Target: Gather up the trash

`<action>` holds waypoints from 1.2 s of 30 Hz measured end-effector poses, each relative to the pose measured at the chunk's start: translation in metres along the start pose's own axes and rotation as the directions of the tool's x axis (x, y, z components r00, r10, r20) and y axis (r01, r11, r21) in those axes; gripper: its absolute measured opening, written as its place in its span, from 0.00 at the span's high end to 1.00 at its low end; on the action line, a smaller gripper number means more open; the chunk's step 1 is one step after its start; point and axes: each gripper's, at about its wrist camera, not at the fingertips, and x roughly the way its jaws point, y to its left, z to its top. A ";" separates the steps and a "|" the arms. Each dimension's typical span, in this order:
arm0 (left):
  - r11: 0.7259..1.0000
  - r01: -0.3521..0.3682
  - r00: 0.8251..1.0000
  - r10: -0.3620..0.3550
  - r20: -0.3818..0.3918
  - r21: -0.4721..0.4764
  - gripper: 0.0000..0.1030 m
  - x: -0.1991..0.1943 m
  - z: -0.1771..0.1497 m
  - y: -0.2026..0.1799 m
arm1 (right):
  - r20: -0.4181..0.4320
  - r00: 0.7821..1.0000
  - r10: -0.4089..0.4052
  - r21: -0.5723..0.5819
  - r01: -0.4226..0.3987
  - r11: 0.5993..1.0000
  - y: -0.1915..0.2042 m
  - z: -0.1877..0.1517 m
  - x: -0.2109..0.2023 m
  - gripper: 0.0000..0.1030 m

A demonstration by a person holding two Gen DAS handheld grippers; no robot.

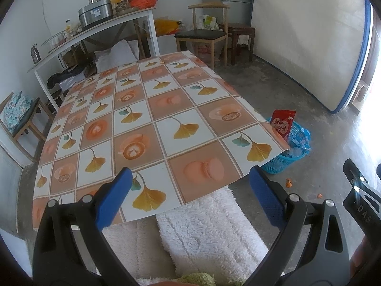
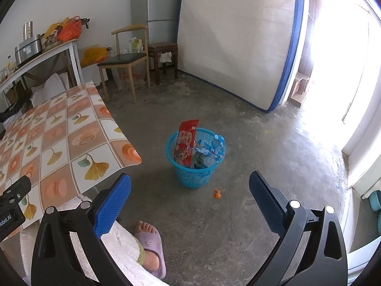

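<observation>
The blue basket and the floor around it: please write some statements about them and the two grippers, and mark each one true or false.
1. The blue basket stands on the floor beside the table. True.
2. The basket is empty. False: it holds a red snack bag and clear plastic wrappers.
3. An orange scrap lies on the floor near the basket. True.
4. The right gripper holds the red snack bag. False: it is open and holds nothing.
5. The left gripper is open. True.
</observation>
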 end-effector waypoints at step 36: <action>0.998 0.000 0.997 0.005 -0.083 0.055 0.08 0.037 0.004 -0.021 | -0.070 0.997 -0.035 0.058 0.040 0.998 -0.015 -0.005 0.032 0.06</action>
